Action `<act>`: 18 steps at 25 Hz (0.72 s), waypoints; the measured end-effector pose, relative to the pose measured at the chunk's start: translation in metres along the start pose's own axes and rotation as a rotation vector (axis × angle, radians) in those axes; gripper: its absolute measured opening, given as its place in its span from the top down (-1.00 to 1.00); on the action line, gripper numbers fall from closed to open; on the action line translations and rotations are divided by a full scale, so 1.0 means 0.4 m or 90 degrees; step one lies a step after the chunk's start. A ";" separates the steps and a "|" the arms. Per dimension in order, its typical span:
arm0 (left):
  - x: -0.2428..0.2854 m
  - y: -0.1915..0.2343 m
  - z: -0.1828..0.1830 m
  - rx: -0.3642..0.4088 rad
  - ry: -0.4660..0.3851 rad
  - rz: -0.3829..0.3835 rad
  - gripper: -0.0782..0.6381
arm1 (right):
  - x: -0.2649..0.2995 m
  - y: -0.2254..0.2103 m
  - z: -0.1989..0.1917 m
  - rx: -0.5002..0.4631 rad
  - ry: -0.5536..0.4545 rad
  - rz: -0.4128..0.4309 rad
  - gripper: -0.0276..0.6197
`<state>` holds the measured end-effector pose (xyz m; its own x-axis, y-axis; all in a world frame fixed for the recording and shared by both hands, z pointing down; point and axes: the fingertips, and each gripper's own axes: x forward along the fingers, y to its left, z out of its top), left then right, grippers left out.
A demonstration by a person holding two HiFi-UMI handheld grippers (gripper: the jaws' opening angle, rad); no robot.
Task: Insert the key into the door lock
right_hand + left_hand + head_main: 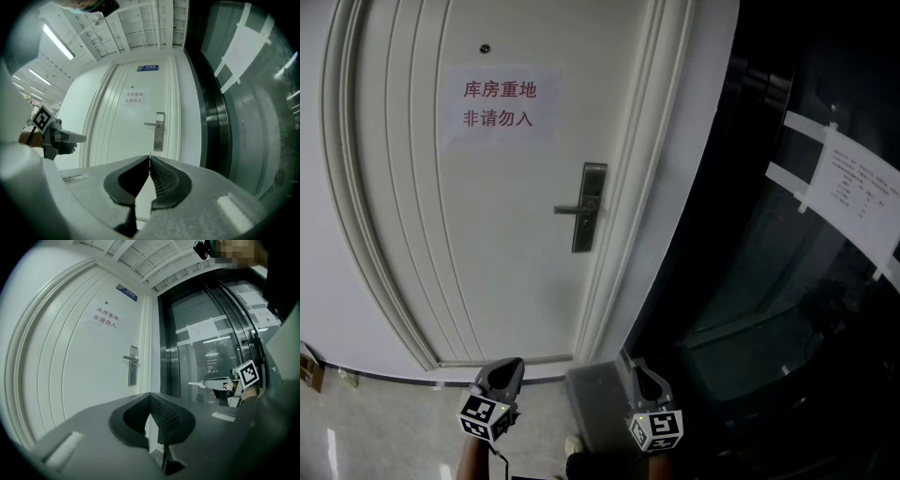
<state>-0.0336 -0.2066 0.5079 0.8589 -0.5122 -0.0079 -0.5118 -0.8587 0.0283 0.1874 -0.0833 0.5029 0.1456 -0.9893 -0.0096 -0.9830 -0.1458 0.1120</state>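
White panelled door [487, 234] fills the view, its steel lock plate [590, 208] near centre and a paper sign [499, 105] at 11 o'clock. Low at 6 o'clock, the left tool [510, 366] is pinched together on nothing. At 5 o'clock the right tool [629, 359] is clamped on a slim key [197, 384], well apart from the lock. Approached off-line, the blade would likely strike the plate and twist in the pads.

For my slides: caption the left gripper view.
Shut left gripper faces the white door and its lock; alongside, the right gripper holds the key.
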 end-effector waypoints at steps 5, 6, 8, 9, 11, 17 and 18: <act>0.056 0.047 -0.011 -0.003 0.000 0.017 0.77 | 0.081 -0.044 -0.002 -0.001 -0.004 0.006 0.89; 0.070 0.057 -0.012 -0.003 -0.001 0.021 0.77 | 0.102 -0.055 0.000 -0.004 -0.007 0.008 0.88; 0.102 0.080 -0.012 -0.002 -0.002 0.029 0.77 | 0.146 -0.074 0.002 -0.009 -0.011 0.012 0.88; 0.118 0.090 -0.014 -0.002 -0.002 0.033 0.77 | 0.168 -0.083 0.001 -0.010 -0.011 0.015 0.89; 0.150 0.108 -0.016 -0.003 0.002 0.041 0.77 | 0.210 -0.099 -0.002 -0.012 -0.010 0.021 0.88; 0.231 0.169 -0.004 -0.009 0.004 0.058 0.77 | 0.339 -0.127 0.012 -0.024 -0.011 0.044 0.89; 0.242 0.179 -0.003 -0.010 0.005 0.060 0.77 | 0.358 -0.129 0.015 -0.028 -0.011 0.047 0.89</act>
<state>0.0129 -0.3178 0.5105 0.8069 -0.5907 0.0032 -0.5903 -0.8060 0.0442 0.2585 -0.2174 0.4897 0.0700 -0.9974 -0.0162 -0.9850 -0.0717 0.1569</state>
